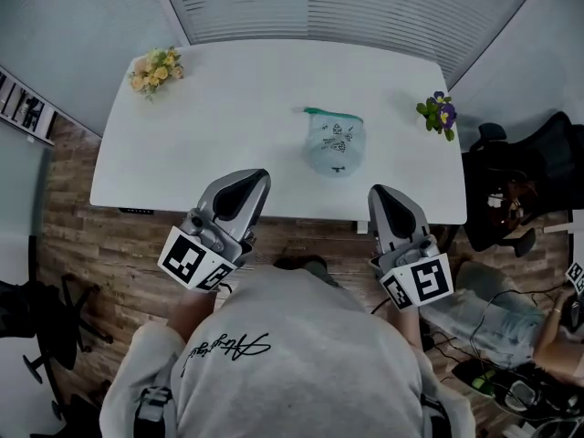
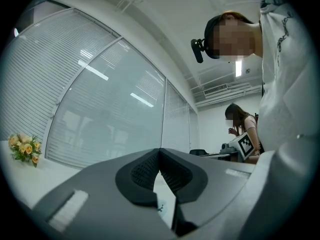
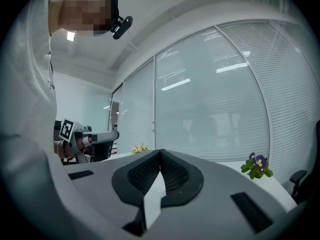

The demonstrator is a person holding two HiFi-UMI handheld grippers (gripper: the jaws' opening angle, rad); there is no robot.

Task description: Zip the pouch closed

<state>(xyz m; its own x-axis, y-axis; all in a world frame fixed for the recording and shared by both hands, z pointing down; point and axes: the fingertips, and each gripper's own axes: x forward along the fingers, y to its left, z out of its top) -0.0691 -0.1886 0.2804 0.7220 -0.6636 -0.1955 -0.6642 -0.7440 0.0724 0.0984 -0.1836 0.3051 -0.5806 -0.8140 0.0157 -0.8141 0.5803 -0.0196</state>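
Closed left claw (image 1: 259, 177) and right claw (image 1: 376, 192) overhang table (image 1: 219, 108) edge, pouch (image 1: 336, 144) beyond.

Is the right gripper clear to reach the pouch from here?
Probably yes: only bare table lies between the right gripper and the pouch, though its jaws are shut and must open first.

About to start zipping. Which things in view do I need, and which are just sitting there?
For the job:
pouch, lying on the table
its teal zip, along the far edge
left claw and right claw, both shut and empty, at the table's near edge

Just lying about:
yellow flowers, far left corner
purple flowers, right side
chair and cables, off the table
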